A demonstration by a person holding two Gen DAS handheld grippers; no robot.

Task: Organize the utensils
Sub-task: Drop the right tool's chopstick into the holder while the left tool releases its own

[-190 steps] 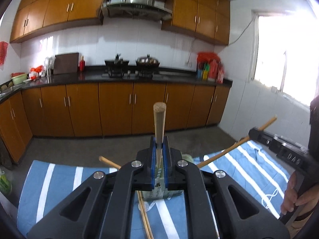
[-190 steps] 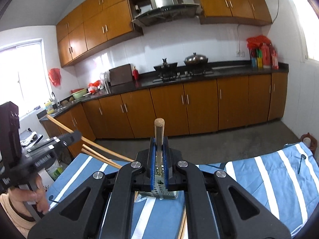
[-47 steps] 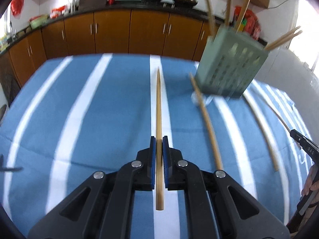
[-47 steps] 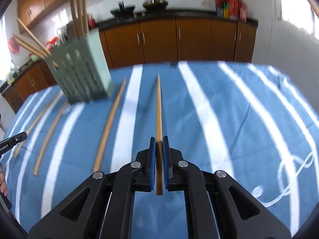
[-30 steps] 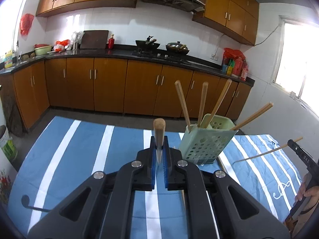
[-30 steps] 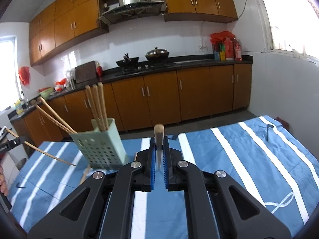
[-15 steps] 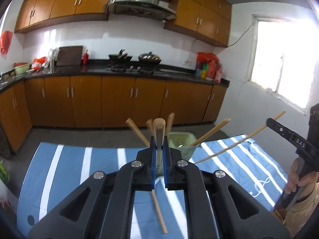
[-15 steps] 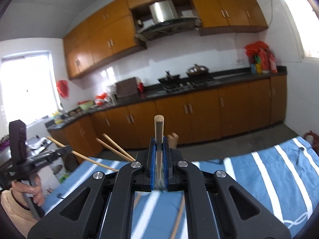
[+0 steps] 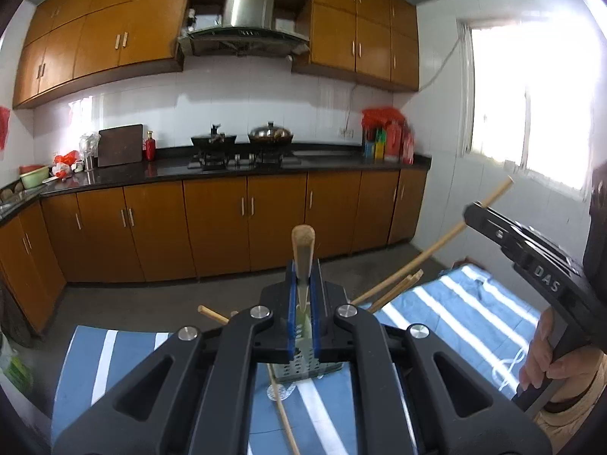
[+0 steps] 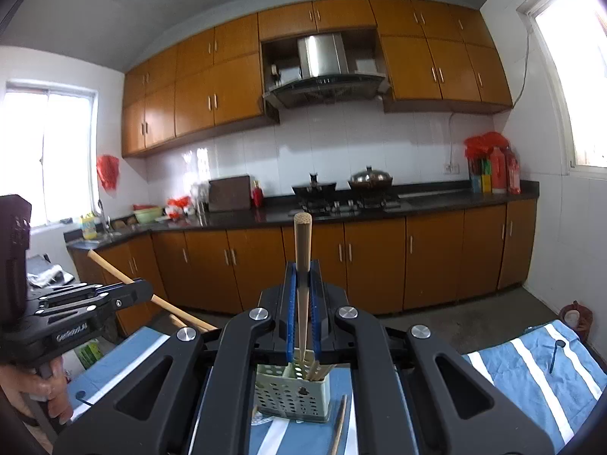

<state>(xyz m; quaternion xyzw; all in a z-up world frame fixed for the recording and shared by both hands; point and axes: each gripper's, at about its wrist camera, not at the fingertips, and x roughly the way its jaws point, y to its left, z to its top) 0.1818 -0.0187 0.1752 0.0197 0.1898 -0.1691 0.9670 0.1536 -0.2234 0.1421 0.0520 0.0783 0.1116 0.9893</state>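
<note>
Left wrist view: left gripper (image 9: pixel 303 299) jaws clamped on an upright chopstick (image 9: pixel 302 250), above the green perforated holder (image 9: pixel 303 369) on the blue striped worktop (image 9: pixel 466 311); right gripper (image 10: pixel 301 303) likewise pinches its own chopstick (image 10: pixel 302 258) over the holder, loose sticks (image 9: pixel 280 409) lying beside.

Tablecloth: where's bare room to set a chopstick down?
Free: the striped cloth right of the basket, out to the small dark object near the far corner. The cloth's left end also looks mostly bare. Crowded: right around the basket, where loose chopsticks lie beside it.
</note>
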